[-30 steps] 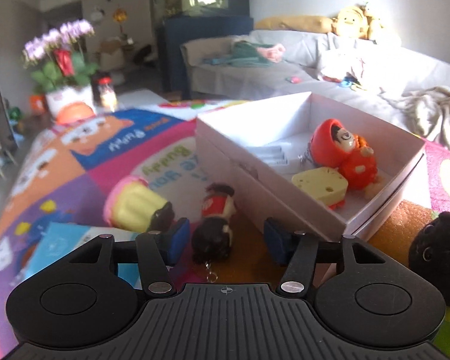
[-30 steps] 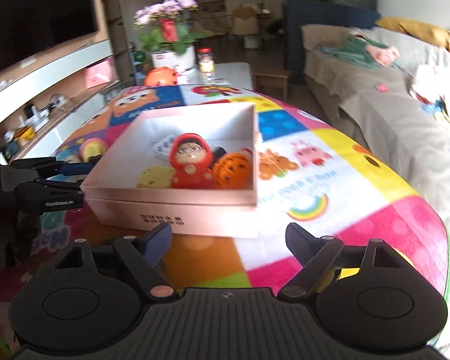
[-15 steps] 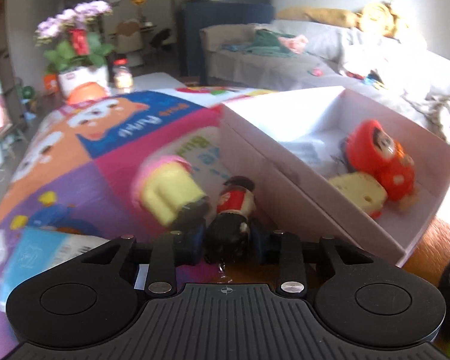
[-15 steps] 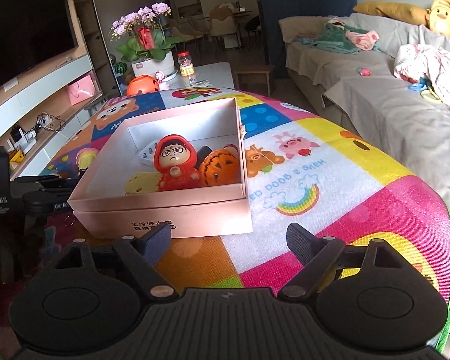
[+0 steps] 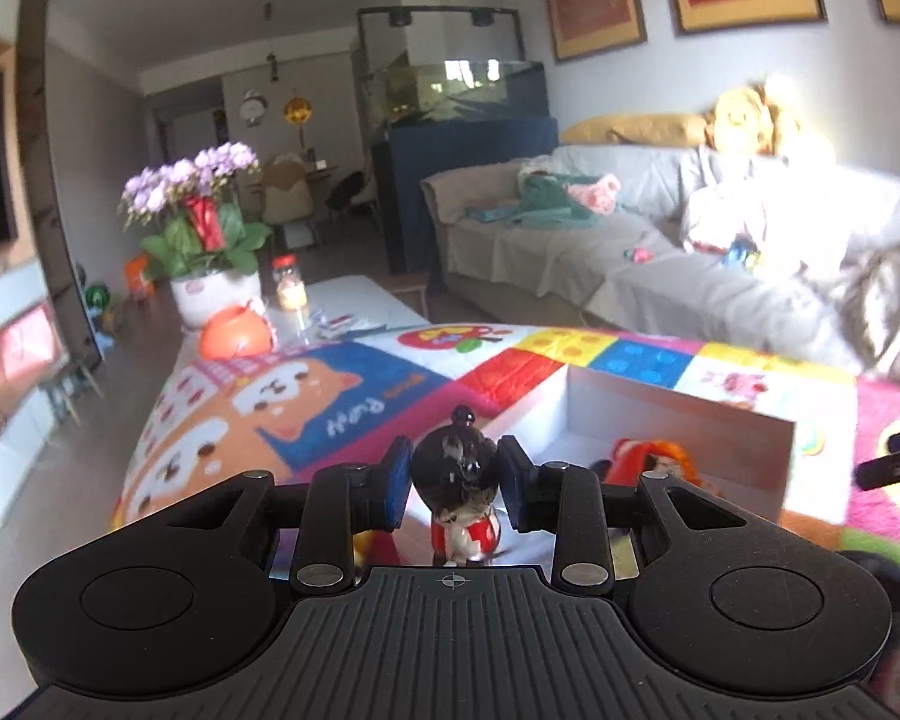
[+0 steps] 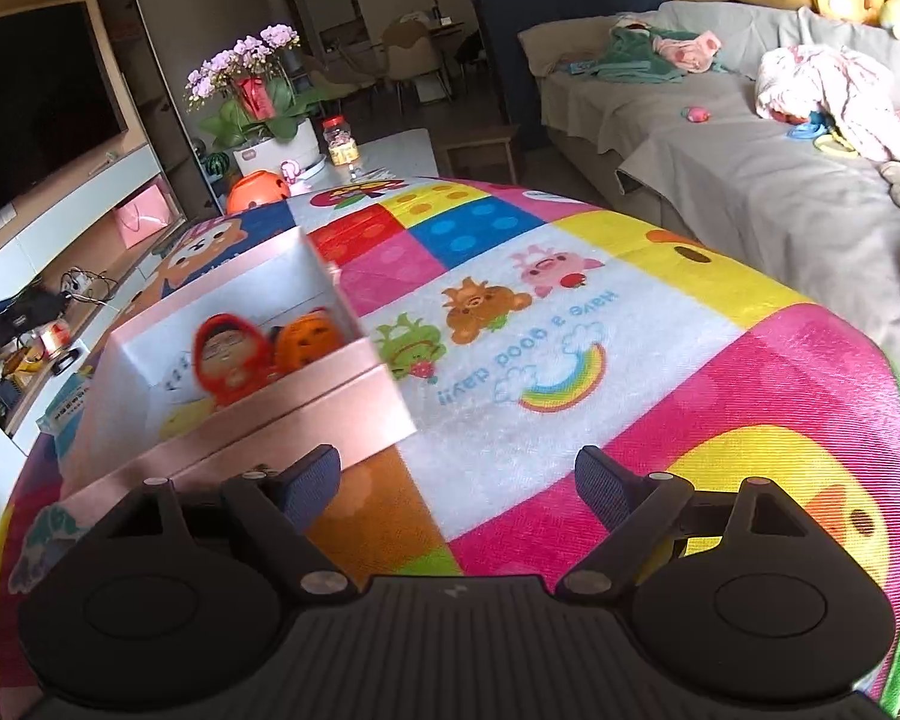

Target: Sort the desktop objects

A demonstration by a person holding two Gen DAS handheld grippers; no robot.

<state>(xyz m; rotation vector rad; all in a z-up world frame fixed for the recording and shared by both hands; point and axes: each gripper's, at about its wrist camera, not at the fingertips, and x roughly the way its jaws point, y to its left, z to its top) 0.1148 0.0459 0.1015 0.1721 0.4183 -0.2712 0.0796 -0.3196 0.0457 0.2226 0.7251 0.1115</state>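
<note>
We see left gripper clamped on doll, blue pads pressing its black head from both sides, doll raised off mat. Box sits ahead-right of these jaws, red-hooded figure inside. Right gripper hangs wide apart, nothing between fingers, above mat. Box lies ahead-left of right jaws, near corner just beyond left finger; we spot red figure and pumpkin side by side inside. Flower pot stands far ahead.
</note>
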